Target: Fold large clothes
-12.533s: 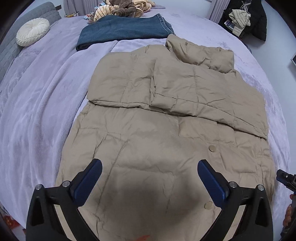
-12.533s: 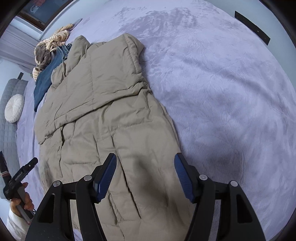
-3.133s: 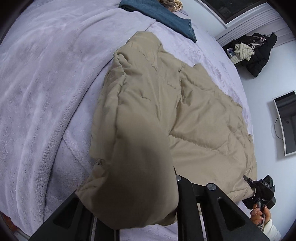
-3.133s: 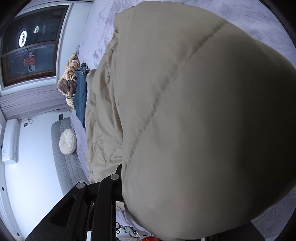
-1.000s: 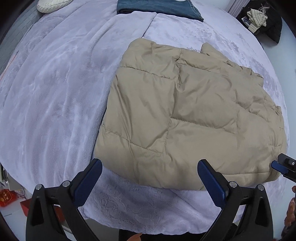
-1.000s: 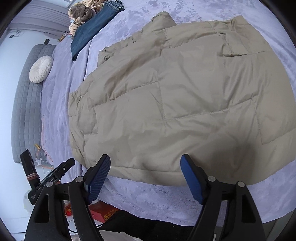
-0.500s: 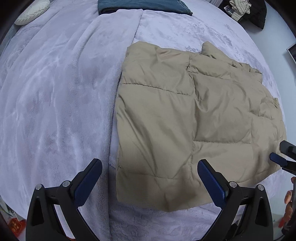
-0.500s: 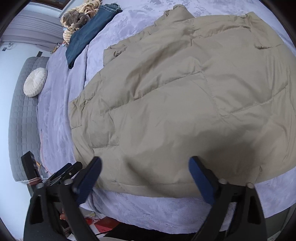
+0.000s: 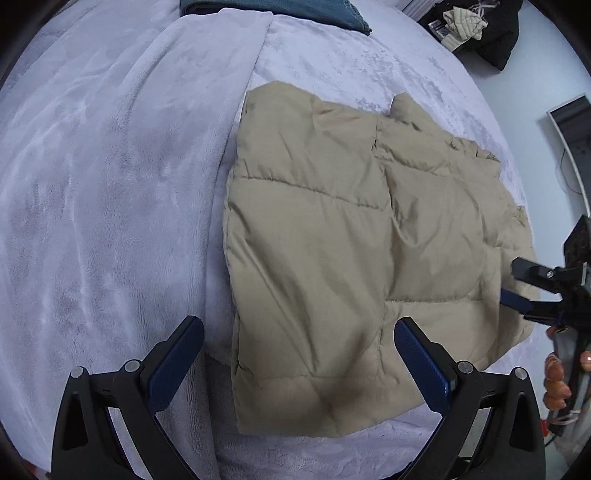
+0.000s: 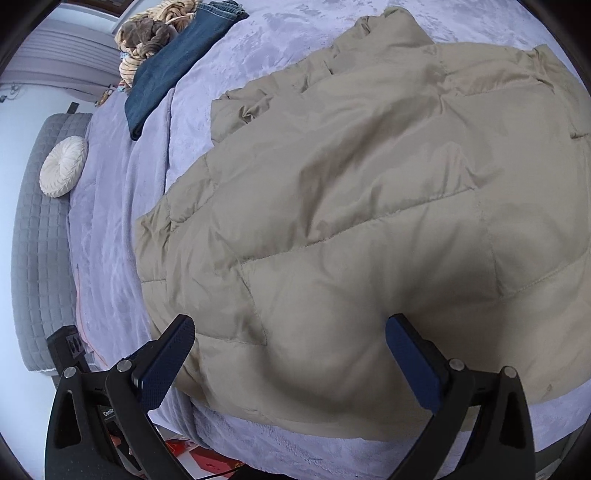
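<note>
A tan quilted puffer jacket [image 9: 351,240] lies folded in half on the lilac blanket of the bed [image 9: 92,184]; it fills most of the right wrist view [image 10: 369,203]. My left gripper [image 9: 295,354] is open and empty, hovering over the jacket's near left corner. My right gripper [image 10: 288,354] is open and empty, low over the jacket's near right edge. It also shows at the right edge of the left wrist view [image 9: 517,284], close over the jacket's right side.
Folded blue jeans [image 10: 173,62] and a heap of striped clothes [image 10: 147,29] lie at the far end of the bed. A round cream cushion [image 10: 62,170] rests by the grey headboard. Dark clothes [image 9: 480,26] sit on the floor far right. Red items [image 10: 207,458] lie below the bed's near edge.
Both grippers have moved in closer and lower over the folded jacket. The jacket itself has not moved in the last second; earlier it was lifted and folded over.
</note>
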Motion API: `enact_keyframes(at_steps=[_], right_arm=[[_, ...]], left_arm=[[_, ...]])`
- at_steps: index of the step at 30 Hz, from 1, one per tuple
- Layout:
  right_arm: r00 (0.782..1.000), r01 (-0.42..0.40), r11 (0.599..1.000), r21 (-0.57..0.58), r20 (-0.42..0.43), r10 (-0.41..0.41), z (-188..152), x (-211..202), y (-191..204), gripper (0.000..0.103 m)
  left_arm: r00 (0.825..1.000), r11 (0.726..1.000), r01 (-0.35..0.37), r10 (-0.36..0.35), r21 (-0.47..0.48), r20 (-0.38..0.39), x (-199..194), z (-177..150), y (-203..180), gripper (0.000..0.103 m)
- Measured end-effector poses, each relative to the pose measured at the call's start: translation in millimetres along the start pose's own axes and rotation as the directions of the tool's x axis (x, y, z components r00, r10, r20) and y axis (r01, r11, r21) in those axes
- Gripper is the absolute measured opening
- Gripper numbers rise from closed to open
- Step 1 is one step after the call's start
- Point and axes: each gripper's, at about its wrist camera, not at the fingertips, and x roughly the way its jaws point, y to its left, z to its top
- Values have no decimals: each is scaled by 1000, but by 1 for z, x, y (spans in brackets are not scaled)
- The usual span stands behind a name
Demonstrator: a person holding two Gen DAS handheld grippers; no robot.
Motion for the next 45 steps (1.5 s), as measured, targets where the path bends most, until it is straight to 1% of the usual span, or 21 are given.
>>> enact_keyframes(at_steps=[2,4,5,7,10,14,17,18,21,25,27,29,31,33,34,37,40,41,43,44,45], right_arm=[[1000,-9,1000,26,-8,9,1,4,-6,103],[1000,-17,999,48,-13,17,2,8,-12,103],[1000,-19,998,55,-16,20,3,10,-14,103],[1000,-18,998,59,-21,19,3,13,-16,103],[1000,-3,999,44,-30,4,3,17,-15,103],[999,15,1000,25,-37,-14,4,21,-14,103],[999,19,1000,18,-40,-18,5,24,-15,103],[999,20,1000,16,-40,-19,5,24,-15,103],[999,22,1000,10,-42,-22,5,26,-16,103],[999,30,1000,3,-41,-30,4,28,-16,103],[999,36,999,1,-42,-35,4,30,-16,103],[998,44,999,-1,-44,-44,4,32,-15,103],[998,52,999,-4,-47,-52,6,33,-14,103],[997,58,998,-8,-51,-58,7,33,-11,103],[997,57,998,-10,-55,-57,7,32,-10,103],[998,42,999,-16,-42,-43,6,18,-5,103],[996,77,994,-72,40,-75,5,-7,0,103],[993,99,992,-83,75,-93,5,-15,-1,99],[985,127,987,-94,130,-114,7,-25,-6,53],[983,137,987,-84,132,-125,10,-24,-11,15],[983,138,988,-63,134,-128,14,-23,-18,9]], left_arm=[[996,996,91,-91,-17,4,-1,9,12,103],[985,984,172,-173,-40,-26,6,18,26,103],[976,976,213,-215,-49,-44,9,21,32,103],[949,952,301,-305,-62,-77,19,27,40,103],[914,922,380,-386,-70,-127,37,35,44,103],[877,897,440,-440,-44,-194,65,46,37,103],[860,892,452,-442,-24,-254,86,52,29,103],[850,883,468,-455,-15,-265,90,54,24,103],[828,860,511,-490,6,-271,92,58,11,103],[788,826,564,-543,-14,-290,90,56,0,103],[787,826,563,-540,-10,-300,91,55,-4,103],[795,832,554,-529,1,-296,88,54,-7,101],[820,846,531,-500,43,-279,82,53,-12,63],[837,854,514,-479,78,-264,73,55,-19,48],[839,854,514,-479,85,-259,69,55,-20,41],[842,850,516,-481,104,-244,52,55,-27,34],[839,845,525,-491,107,-236,35,56,-36,34],[839,845,525,-492,105,-233,29,56,-39,34],[842,848,521,-492,95,-223,14,57,-51,34],[842,848,522,-494,93,-216,5,57,-57,34],[841,846,525,-500,90,-206,-5,57,-65,34]])
